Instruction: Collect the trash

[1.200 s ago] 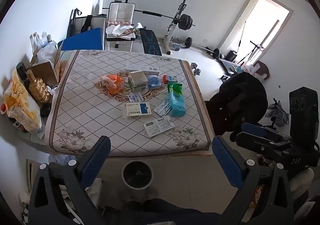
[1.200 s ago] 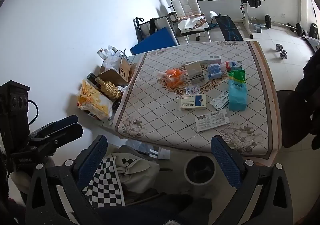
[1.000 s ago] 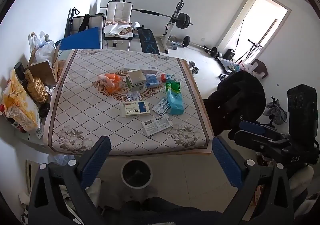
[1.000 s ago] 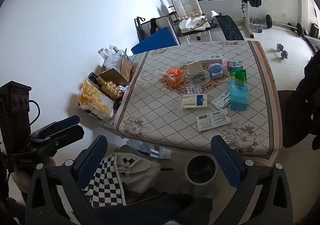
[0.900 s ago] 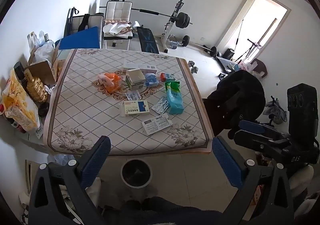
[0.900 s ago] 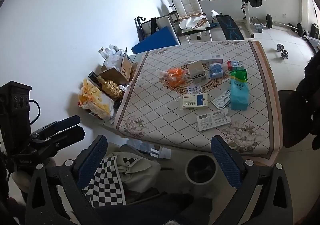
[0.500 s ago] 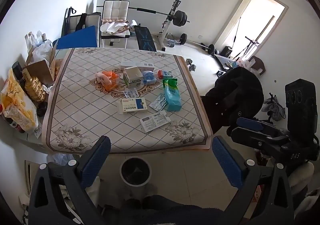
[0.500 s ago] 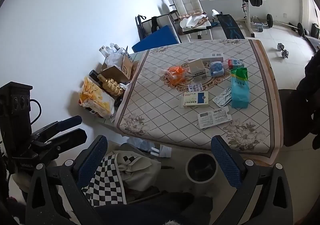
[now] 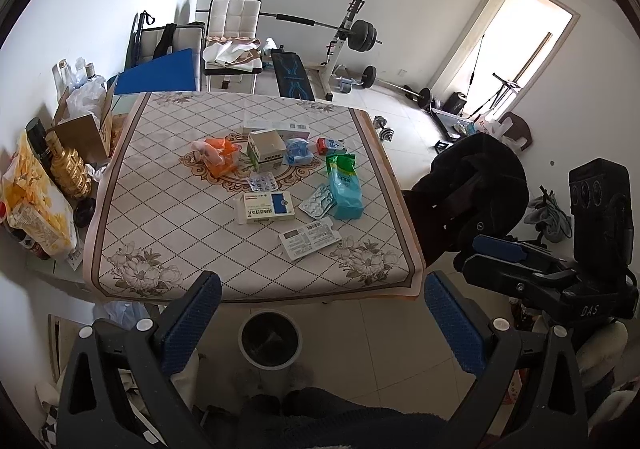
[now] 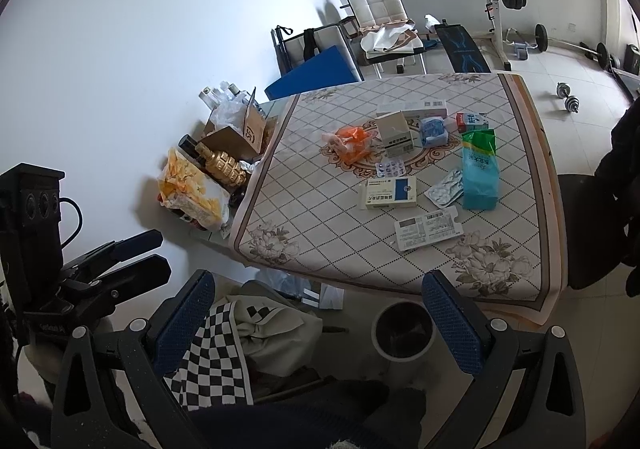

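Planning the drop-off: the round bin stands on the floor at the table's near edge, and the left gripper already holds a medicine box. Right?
Not quite. The left gripper is open and holds nothing, as the left wrist view shows. The round bin does stand on the floor at the table's near edge.

Trash lies scattered over the middle of the table, in the centre of the left wrist frame. An orange plastic bag (image 9: 218,157) sits crumpled toward the left of the cluster, beside an upright beige carton (image 9: 266,151) and a crumpled blue wrapper (image 9: 298,153). Behind them lies a long flat white box (image 9: 276,127); to the right, a small red-and-white box (image 9: 331,146). A green-and-teal pouch (image 9: 344,185) lies lengthwise, touching what look like foil blister sheets (image 9: 319,202). Nearer lie a blister strip (image 9: 262,182), a white-and-blue medicine box (image 9: 266,208) and a flattened white carton (image 9: 310,238). A round bin (image 9: 270,343) stands open on the floor below, seemingly holding something dark.
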`<state>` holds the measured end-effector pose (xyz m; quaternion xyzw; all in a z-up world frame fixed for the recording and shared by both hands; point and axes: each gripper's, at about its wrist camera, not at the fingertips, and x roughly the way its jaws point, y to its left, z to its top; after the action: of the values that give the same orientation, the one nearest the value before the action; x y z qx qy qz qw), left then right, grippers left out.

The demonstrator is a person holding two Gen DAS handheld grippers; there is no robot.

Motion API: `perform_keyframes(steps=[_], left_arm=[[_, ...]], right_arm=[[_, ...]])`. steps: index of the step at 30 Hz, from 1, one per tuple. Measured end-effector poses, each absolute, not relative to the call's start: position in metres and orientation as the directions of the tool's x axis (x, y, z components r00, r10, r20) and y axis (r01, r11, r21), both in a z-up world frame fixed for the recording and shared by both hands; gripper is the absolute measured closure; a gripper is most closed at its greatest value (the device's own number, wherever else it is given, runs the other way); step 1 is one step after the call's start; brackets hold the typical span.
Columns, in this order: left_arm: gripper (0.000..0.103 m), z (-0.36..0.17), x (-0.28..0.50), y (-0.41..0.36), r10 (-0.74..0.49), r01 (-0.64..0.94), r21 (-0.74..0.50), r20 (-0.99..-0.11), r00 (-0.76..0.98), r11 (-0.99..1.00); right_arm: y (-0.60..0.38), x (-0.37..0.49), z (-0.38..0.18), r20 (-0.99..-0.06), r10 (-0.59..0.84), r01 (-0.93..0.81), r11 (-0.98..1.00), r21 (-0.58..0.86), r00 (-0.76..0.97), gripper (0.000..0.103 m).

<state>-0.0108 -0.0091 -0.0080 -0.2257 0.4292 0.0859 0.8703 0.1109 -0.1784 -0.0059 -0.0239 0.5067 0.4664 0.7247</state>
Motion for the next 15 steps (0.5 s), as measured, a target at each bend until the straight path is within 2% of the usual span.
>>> perform_keyframes(steps=[15], left_arm=[[0.0,-0.0094,-0.0102,-0.0148,-0.04,-0.349,-0.319,-0.785,0.619,0.881]], right_arm=[[-0.1767,0.1107,-0.0059,-0.757,0.652,-0.708,0.554,0.438,0.043,0.0]])
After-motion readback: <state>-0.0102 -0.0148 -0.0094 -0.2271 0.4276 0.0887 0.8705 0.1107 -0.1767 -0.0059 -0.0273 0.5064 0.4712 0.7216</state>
